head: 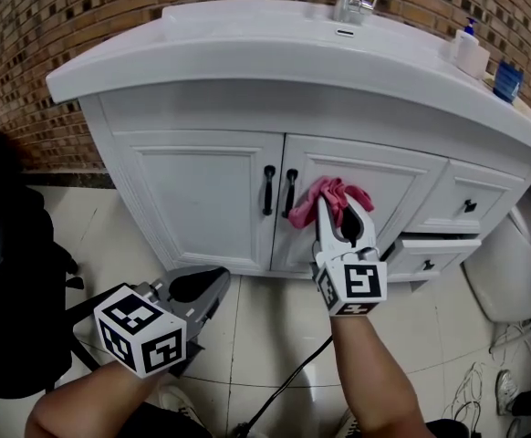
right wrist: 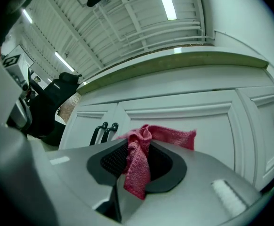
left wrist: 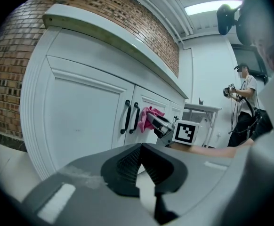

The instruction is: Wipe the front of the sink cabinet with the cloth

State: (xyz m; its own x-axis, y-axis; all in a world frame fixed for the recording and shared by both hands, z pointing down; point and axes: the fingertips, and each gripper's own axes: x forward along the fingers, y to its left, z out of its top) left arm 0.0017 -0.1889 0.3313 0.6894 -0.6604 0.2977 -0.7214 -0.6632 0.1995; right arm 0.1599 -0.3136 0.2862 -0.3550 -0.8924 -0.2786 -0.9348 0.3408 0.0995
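Pink cloth (head: pixel 337 195), seemingly against cabinet door (head: pixel 400 182)

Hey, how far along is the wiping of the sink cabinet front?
Done: the right gripper holds the cloth in its jaws. In hand: it is up at the right door, beside the handles. Left: likely the left door and drawers; no wiped area shows. The left gripper is shut, empty.

the white countertop (head: pixel 202 39) carries a chrome faucet (head: pixel 348 3) at the back, and near its right end a white pump bottle (head: pixel 471 53) with a blue container (head: pixel 508 81) just beside it. the pale tiled floor (head: pixel 265 322) bears the sink cabinet (head: pixel 202 190), a black cable (head: pixel 288 379) and, at the left, a black chair (head: pixel 19 272).
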